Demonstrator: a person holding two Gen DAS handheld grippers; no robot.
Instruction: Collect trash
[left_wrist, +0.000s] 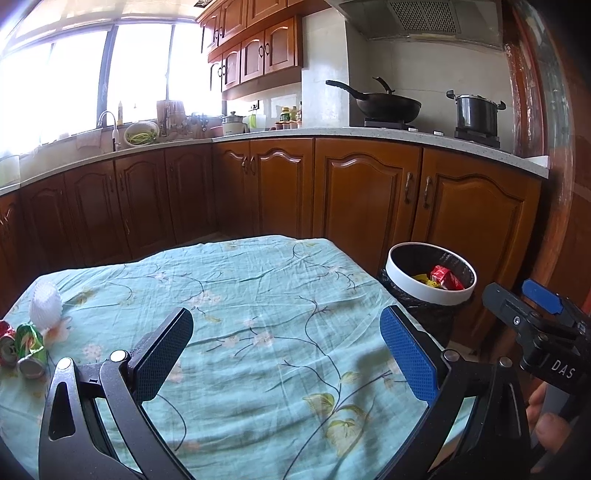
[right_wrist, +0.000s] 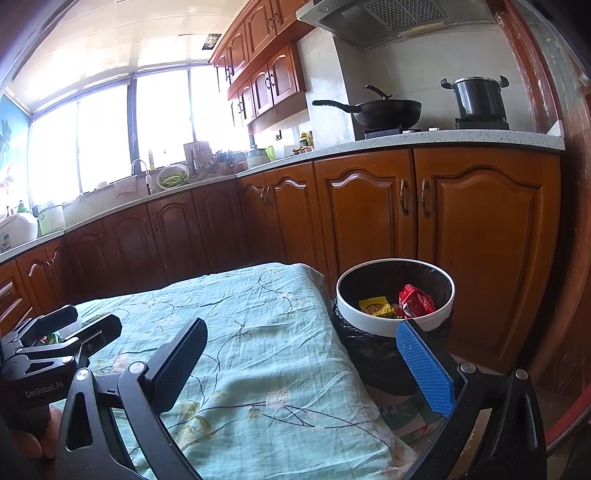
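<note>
Red and yellow wrappers (right_wrist: 413, 301) already lie in the white-rimmed round bin (right_wrist: 391, 325). At lower left, two crushed cans (left_wrist: 22, 345) and a white foam net (left_wrist: 45, 304) wait on the cloth-covered bench (left_wrist: 258, 295). Both the left hand-held gripper (left_wrist: 286, 354) and the right hand-held gripper (right_wrist: 303, 363) are wide apart, holding nothing.

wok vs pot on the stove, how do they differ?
The wok is wide and shallow with one long handle pointing left; the pot is tall and straight-sided with two short side handles. The wok sits on the left burner, the pot on the right one. The pot wears a lid with a bright rim; the wok has none, and a utensil handle pokes out of it. Both are dark cookware standing upright under the hood.
</note>
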